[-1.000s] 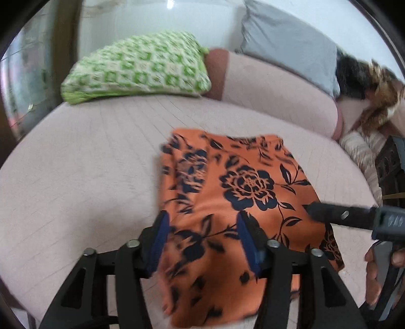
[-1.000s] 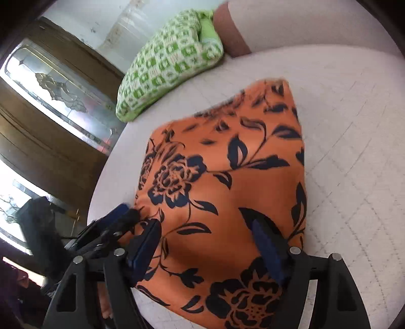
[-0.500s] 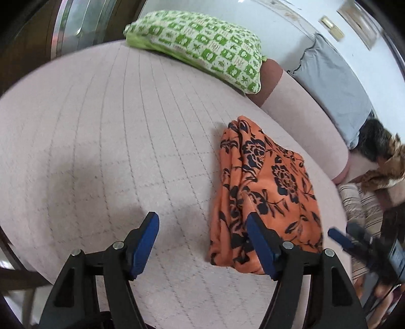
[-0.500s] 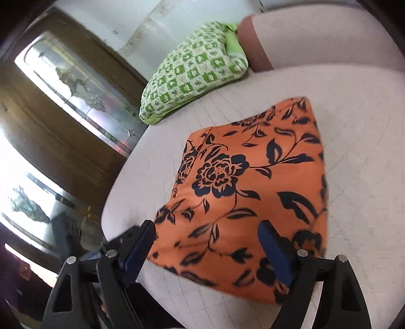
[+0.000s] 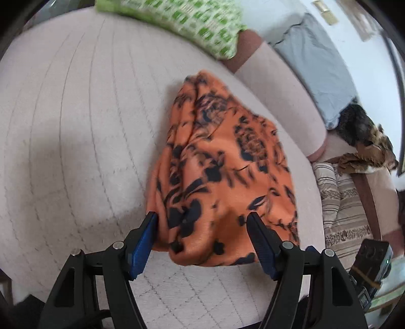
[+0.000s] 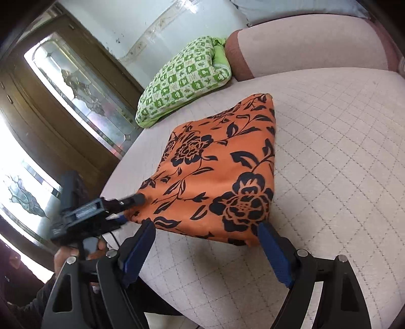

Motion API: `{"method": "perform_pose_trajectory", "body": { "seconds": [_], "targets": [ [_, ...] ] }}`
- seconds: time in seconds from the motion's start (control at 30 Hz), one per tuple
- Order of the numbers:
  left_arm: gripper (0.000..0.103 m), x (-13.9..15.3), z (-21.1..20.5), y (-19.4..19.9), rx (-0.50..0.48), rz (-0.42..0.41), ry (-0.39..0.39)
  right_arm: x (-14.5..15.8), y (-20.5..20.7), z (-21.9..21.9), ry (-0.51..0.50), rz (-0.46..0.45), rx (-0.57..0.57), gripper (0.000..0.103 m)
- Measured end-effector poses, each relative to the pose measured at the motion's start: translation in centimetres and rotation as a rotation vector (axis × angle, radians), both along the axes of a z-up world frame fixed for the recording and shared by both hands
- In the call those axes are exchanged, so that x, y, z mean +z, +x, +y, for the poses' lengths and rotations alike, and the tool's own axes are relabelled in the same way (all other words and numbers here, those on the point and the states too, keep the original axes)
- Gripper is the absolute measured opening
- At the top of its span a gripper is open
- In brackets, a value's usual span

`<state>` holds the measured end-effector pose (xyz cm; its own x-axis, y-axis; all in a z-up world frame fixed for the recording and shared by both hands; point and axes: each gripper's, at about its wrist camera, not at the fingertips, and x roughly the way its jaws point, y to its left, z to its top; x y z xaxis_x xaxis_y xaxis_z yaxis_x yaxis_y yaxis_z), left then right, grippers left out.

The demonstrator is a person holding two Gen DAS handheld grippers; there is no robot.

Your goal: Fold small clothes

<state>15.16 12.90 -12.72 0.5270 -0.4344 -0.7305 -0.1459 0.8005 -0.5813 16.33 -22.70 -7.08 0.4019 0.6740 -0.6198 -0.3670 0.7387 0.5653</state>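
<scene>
In the left wrist view, the orange floral garment [image 5: 222,162] lies folded on the quilted bed [image 5: 76,131], near the bed's front edge and more to its right side. The left hand-held gripper [image 5: 202,235] stands directly at the near end of the garment. Its jaws have just been opening and then closing a little; they are released, with the near hem between the blue pads, but the pads do not press on it. The long axis of the garment runs away from this gripper toward the green pillow [image 5: 202,22] at the back edge of the bed. The picture is blurred, so the finer folds cannot be read.

In the right wrist view, the garment [image 6: 217,174] is a neat, flat packet, and its near edge sits just in front of the right hand-held gripper [image 6: 205,238]. Its jaws have just been opening and stand wide, released, holding nothing. The left hand-held gripper [image 6: 131,202] touches the garment's left corner near the left edge of the bed.

The left hand appears nearer to the cloth, so the next grasp or smoothing probably belongs to it.
</scene>
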Motion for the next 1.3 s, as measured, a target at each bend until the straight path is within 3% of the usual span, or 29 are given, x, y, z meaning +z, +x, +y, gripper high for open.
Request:
{"method": "perform_pose_trajectory", "body": {
  "seconds": [0.03,0.07,0.2,0.33,0.43,0.5,0.6,0.63,0.7,0.83,1.0,1.07,1.3],
  "targets": [
    [0.054,0.0,0.1,0.0,0.004,0.001,0.025,-0.2,0.1,-0.2,0.009,0.005,-0.002,0.085],
    [0.029,0.0,0.1,0.1,0.005,0.009,0.062,-0.4,0.1,-0.4,0.012,0.01,-0.001,0.085],
    [0.024,0.0,0.1,0.0,0.0,0.008,0.073,-1.9,0.3,-1.0,0.022,0.05,0.001,0.085],
    [0.031,-0.2,-0.1,0.1,0.001,0.013,0.065,-2.6,0.6,-1.7,0.026,0.073,-0.008,0.085],
    [0.036,-0.5,0.2,0.0,0.006,0.006,0.034,-2.5,0.8,-2.1,-0.039,0.068,-0.037,0.085],
    [0.037,-0.2,0.2,-0.1,0.007,-0.003,0.067,-2.1,0.9,-2.3,-0.085,0.059,-0.072,0.085],
    [0.048,0.9,-0.5,-0.5,0.023,-0.033,0.162,-0.1,0.8,-2.4,-0.21,-0.063,-0.143,0.085],
    [0.051,1.4,-0.5,-0.7,0.031,-0.052,0.171,1.1,0.4,-2.1,-0.289,-0.159,-0.17,0.085],
    [0.057,2.1,-0.4,-1.3,0.039,-0.077,0.173,2.6,-0.3,-1.7,-0.347,-0.255,-0.175,0.085],
    [0.061,2.5,0.0,-1.6,0.041,-0.082,0.177,3.8,-1.5,-1.2,-0.342,-0.295,-0.137,0.085],
    [0.062,2.8,0.9,-0.7,0.025,-0.066,0.143,2.8,-1.9,-0.9,-0.291,-0.219,-0.1,0.085],
    [0.07,3.2,1.0,0.4,0.02,-0.069,0.129,2.8,-2.1,-0.4,-0.279,-0.214,-0.082,0.085],
    [0.071,3.9,1.3,9.1,-0.013,-0.049,0.146,3.5,-0.7,3.5,-0.212,-0.199,0.057,0.085]
  ]
}}
